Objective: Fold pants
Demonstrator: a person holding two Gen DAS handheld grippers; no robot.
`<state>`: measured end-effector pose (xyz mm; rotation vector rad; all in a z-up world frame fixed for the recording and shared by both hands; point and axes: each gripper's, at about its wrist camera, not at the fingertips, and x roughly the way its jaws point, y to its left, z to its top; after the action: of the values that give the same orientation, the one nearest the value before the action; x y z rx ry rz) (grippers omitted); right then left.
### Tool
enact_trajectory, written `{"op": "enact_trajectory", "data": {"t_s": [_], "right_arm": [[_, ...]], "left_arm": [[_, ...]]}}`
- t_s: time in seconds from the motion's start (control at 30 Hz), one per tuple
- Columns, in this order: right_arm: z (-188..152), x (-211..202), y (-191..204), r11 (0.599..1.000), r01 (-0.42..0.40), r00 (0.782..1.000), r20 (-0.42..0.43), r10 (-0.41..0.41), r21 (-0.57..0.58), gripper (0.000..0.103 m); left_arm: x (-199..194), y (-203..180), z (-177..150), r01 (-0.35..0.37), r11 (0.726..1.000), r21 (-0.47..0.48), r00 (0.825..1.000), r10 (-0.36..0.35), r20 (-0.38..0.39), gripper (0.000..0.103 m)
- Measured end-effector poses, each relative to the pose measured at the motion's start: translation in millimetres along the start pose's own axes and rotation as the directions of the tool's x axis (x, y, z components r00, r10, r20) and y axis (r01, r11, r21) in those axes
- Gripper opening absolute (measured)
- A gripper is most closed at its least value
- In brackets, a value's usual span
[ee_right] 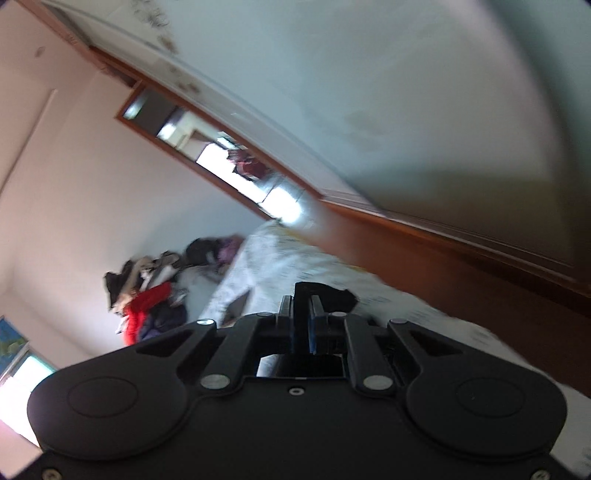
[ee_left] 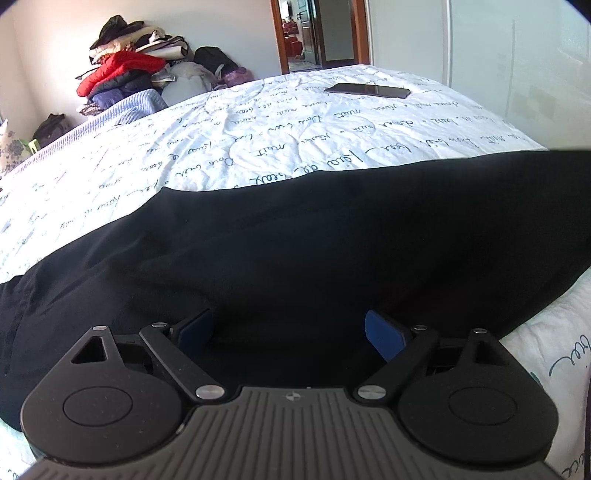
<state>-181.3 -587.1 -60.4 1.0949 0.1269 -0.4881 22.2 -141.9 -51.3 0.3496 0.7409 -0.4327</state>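
Note:
Black pants (ee_left: 295, 236) lie spread across the white bedspread (ee_left: 258, 140) with handwriting print. My left gripper (ee_left: 290, 328) is open, its blue pads (ee_left: 382, 332) resting low over the near edge of the pants. In the right wrist view, which is tilted and blurred, my right gripper (ee_right: 303, 325) is shut on a piece of the black pants (ee_right: 325, 295), held up above the bed (ee_right: 280, 258).
A dark phone (ee_left: 367, 90) lies on the far side of the bed. A pile of clothes (ee_left: 129, 70) and bags stands against the wall at the back left. An open doorway (ee_left: 319, 33) is behind the bed, a wardrobe (ee_left: 517, 55) to the right.

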Motion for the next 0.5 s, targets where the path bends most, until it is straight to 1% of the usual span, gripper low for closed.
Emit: {"op": "enact_trajectory", "data": {"t_s": [0.07,0.13,0.17,0.27,0.33,0.37,0.4,0.43,0.47,0.5], "right_arm": [[-10,-5,-16,0.999,0.027,1.000,-0.003,-0.027,0.032,0.008],[-17,-8,-26,0.997,0.034,0.999,0.000,-0.034,0.073,0.008],[-20,-9,-29,0.996,0.039,0.999,0.000,-0.039,0.074,0.008],[-28,-6,-32,0.994,0.102,0.995,-0.008,-0.102,0.034,0.008],[-31,-5,-35,0.991,0.128,0.992,-0.020,-0.128,0.043,0.008],[-31,-5,-32,0.988,0.152,0.988,-0.017,-0.151,0.026,0.011],[-33,-8,-24,0.983,0.184,0.983,0.014,-0.184,-0.018,0.014],[-36,-13,-10,0.969,0.227,0.973,0.064,-0.222,-0.095,0.015],[-40,-16,7,0.944,0.263,0.963,0.121,-0.243,-0.198,0.015],[-46,-18,26,0.907,0.283,0.956,0.167,-0.241,-0.313,0.015]], "left_arm": [[-1,0,1,0.003,1.000,0.007,1.000,-0.003,-0.001,0.091],[-3,1,2,0.014,1.000,0.005,1.000,-0.014,-0.004,0.088],[-4,2,3,0.021,1.000,0.002,1.000,-0.021,-0.005,0.086],[-9,3,2,0.018,1.000,0.009,1.000,-0.018,0.003,0.086],[-10,3,1,0.009,1.000,0.019,1.000,-0.009,0.012,0.086],[-12,3,1,0.006,1.000,0.022,1.000,-0.006,0.016,0.086],[-12,4,1,0.006,1.000,0.020,1.000,-0.007,0.019,0.086],[-12,5,2,0.009,1.000,0.016,1.000,-0.010,0.019,0.086],[-12,6,4,0.014,1.000,0.007,1.000,-0.014,0.016,0.086],[-13,7,5,0.018,1.000,-0.002,1.000,-0.018,0.015,0.086]]}}
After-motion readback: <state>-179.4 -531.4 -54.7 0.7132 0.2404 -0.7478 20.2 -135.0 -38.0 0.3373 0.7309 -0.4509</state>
